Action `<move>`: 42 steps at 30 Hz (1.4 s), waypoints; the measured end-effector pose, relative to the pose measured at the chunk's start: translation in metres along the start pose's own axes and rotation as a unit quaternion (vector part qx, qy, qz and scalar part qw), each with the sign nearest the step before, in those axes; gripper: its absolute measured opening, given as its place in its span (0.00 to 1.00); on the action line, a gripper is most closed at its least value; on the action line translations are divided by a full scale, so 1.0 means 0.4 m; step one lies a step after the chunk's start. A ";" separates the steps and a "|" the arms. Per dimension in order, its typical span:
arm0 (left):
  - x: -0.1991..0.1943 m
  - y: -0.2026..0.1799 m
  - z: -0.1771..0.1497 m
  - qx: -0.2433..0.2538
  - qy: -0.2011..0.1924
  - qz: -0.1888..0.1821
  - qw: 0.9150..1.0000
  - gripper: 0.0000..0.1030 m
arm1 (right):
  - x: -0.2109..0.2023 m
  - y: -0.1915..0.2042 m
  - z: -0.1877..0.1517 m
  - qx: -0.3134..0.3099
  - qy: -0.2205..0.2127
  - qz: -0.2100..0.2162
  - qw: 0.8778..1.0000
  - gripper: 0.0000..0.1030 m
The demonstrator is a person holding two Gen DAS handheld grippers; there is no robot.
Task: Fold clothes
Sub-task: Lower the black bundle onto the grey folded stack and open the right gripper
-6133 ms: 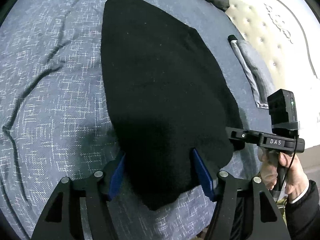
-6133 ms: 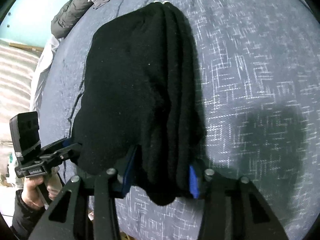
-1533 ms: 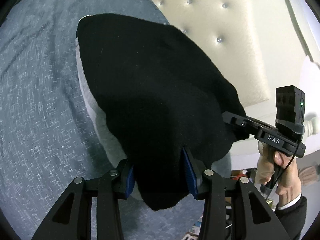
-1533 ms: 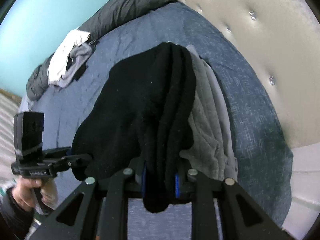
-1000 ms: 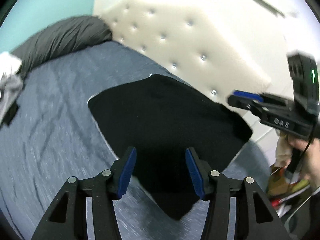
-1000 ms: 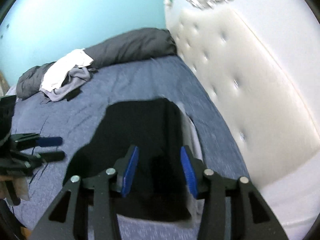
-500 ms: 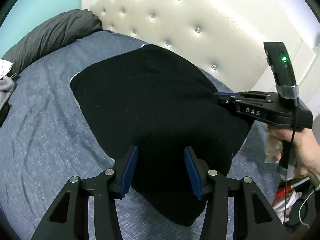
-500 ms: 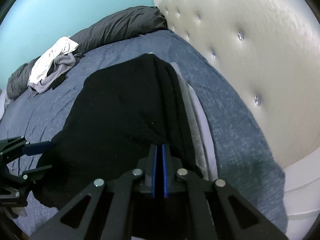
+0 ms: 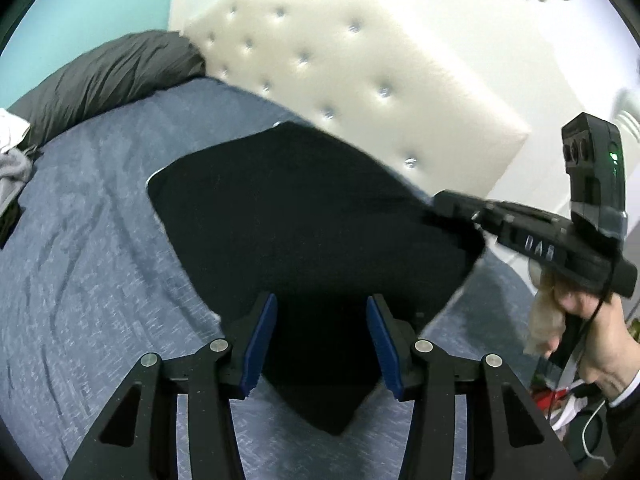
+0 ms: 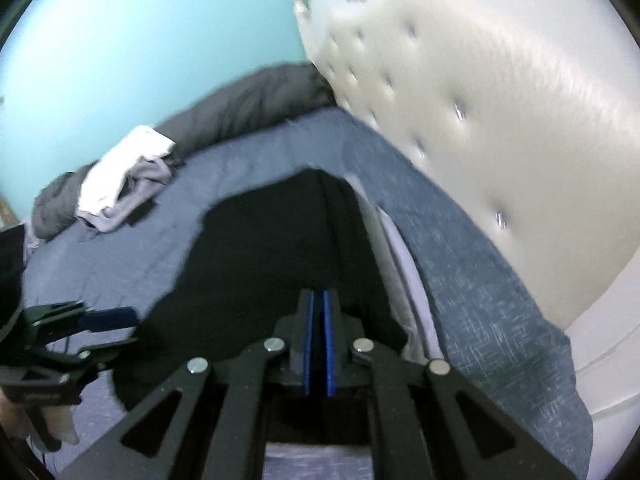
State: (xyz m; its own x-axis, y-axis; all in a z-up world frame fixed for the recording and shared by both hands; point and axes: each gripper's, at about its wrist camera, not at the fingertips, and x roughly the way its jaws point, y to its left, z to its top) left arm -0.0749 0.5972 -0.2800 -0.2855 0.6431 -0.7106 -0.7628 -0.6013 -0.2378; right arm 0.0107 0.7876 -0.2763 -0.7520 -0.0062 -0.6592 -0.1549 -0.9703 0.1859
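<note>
Left tool open, blue pads apart over the near edge of the folded black garment, not pressing it; right tool closed, pads together with nothing between them, poised over the garment's right side. Garment lying flat atop folded grey clothes on the blue bed, close to the tufted cream headboard. Farther off, a dark grey duvet and a heap of pale clothes.
</note>
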 end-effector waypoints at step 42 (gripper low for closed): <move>-0.047 -0.034 -0.050 -0.019 0.004 -0.006 1.000 0.48 | -0.009 -0.024 -0.115 0.090 0.020 -0.045 0.995 0.00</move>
State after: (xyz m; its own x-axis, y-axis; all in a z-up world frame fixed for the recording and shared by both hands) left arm -0.0476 0.5837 -0.2766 -0.2711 0.6467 -0.7129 -0.7437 -0.6109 -0.2714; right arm 0.0442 0.7857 -0.3091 -0.7046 0.0649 -0.7067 -0.3352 -0.9082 0.2508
